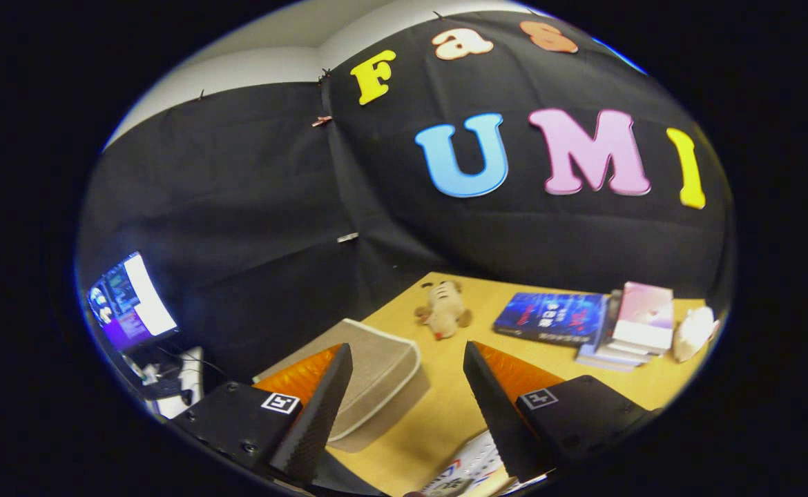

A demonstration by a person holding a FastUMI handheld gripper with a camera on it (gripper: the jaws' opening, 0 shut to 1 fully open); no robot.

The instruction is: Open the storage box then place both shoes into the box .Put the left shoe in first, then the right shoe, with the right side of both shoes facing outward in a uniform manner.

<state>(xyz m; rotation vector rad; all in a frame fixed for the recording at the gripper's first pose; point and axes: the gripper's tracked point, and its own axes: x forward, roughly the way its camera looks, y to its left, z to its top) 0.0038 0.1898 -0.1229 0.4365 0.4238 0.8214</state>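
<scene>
Your gripper (404,407) had its two fingers spread well apart, with nothing held between them. Low between the fingertips, one white item with red and blue marks (469,466) lay on the wooden table (438,414); I could not tell what it was. Just behind the left finger (321,407) stood one beige storage box (376,386) with a white rim, its lid closed. Its long axis ran from near your left finger away toward the black cloth wall (252,228). Beyond the fingers one small plush toy (443,310) lay on the table. To the right of it was one blue book (552,317), then a stack of about three books (628,331) with a pink one on top, and one white object (694,333) beside the stack. Far to the left one lit monitor (131,300) stood off the table
</scene>
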